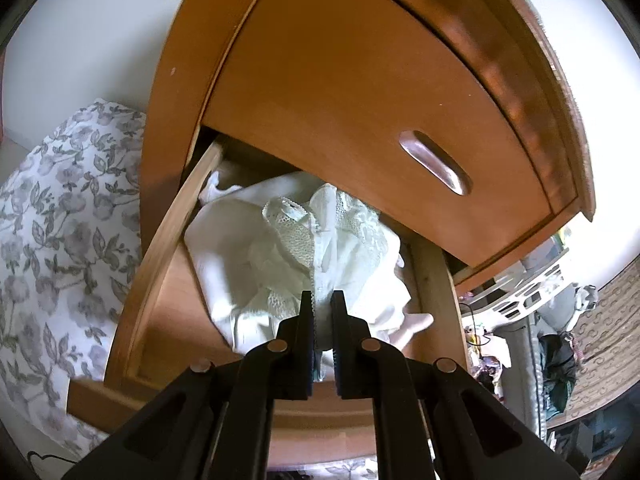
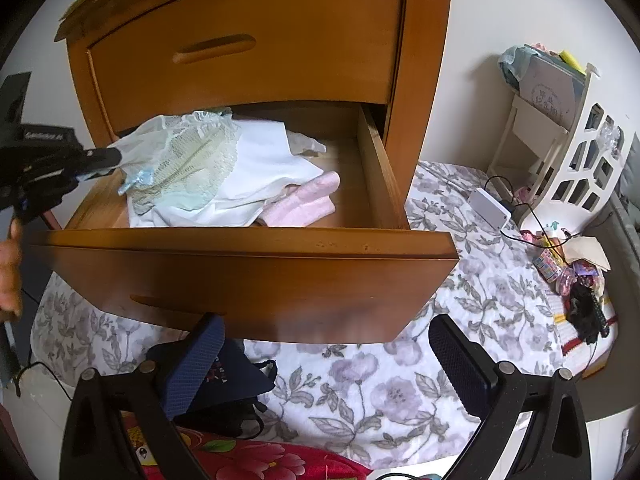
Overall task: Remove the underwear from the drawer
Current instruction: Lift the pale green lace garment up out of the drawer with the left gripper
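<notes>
Right wrist view: left gripper (image 2: 116, 157) jaws clench underwear (image 2: 180, 156) above drawer (image 2: 248, 280).

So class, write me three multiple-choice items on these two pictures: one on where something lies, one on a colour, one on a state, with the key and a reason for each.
1. Where does the folded pink cloth lie?
A. In the open lower drawer
B. On the floral bedspread
C. On top of the cabinet

2. What colour is the lace garment that the left gripper has hold of?
A. Dark blue
B. Pale mint green
C. Red

3. How does the right gripper stand?
A. Shut on the pink cloth
B. Shut on the drawer front
C. Open, holding nothing

Key:
1 A, it lies inside the drawer, beside the white cloth.
2 B, the right wrist view shows pale green lace pinched at the left gripper's tip.
3 C, its two fingers stand wide apart below the drawer front with nothing between them.
</notes>
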The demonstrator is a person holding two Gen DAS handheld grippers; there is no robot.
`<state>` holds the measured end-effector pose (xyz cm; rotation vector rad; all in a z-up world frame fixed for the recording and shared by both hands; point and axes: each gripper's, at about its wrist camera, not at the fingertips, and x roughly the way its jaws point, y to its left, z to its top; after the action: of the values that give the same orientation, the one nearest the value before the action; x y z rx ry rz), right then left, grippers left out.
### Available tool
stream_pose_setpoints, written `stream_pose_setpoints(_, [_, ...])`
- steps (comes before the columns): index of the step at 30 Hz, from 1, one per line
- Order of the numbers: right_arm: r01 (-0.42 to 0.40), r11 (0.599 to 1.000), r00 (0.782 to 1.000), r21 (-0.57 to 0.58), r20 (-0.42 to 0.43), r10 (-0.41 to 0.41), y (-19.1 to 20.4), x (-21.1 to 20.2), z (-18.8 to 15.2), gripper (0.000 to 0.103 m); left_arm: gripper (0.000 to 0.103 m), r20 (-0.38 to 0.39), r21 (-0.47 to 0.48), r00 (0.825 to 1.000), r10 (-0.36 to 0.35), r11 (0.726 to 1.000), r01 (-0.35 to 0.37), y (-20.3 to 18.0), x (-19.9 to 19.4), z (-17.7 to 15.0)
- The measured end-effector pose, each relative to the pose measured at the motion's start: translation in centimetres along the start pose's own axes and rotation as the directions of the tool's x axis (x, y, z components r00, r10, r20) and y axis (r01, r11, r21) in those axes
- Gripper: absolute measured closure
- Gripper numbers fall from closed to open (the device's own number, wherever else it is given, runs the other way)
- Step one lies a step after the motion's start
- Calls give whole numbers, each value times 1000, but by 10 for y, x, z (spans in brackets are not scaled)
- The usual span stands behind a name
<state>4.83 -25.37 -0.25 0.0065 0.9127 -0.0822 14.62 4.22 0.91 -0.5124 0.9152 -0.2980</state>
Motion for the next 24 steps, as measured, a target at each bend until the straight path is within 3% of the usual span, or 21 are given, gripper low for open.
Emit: stream_pose_setpoints(24, [-4, 1000, 999, -15, 37, 5, 8, -22, -2, 0, 96, 121, 37, 985, -126, 992, 122, -22, -78, -11])
